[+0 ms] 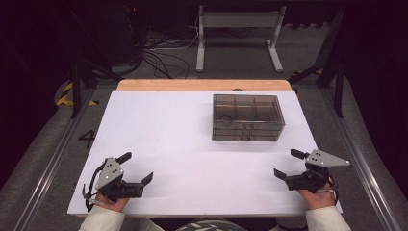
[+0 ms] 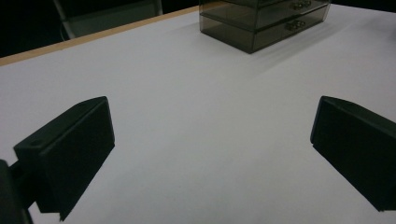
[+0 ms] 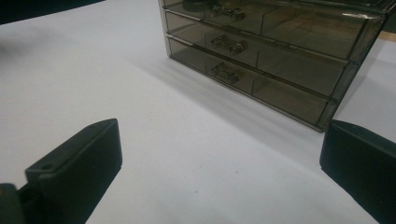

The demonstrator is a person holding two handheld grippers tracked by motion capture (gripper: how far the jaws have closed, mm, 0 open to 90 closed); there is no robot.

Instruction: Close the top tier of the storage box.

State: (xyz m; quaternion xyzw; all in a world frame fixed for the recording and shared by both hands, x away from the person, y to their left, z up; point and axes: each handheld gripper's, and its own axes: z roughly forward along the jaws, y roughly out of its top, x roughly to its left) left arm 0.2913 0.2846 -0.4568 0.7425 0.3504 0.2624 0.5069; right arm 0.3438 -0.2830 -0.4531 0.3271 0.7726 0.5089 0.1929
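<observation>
A single dark digit "4" (image 1: 87, 138) stands on the grey floor just beside the left edge of the white table (image 1: 159, 144), as the high view shows it. Yellow and black hazard stripes (image 1: 65, 94) mark the floor farther back on that same side. No lettering, label or brand can be read on the smoky drawer box (image 1: 248, 118) in any view.

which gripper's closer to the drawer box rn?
Right. The right gripper sits at the table's near right edge, just below and right of the drawer box. The left gripper is at the near left edge, well across the table from it.
</observation>
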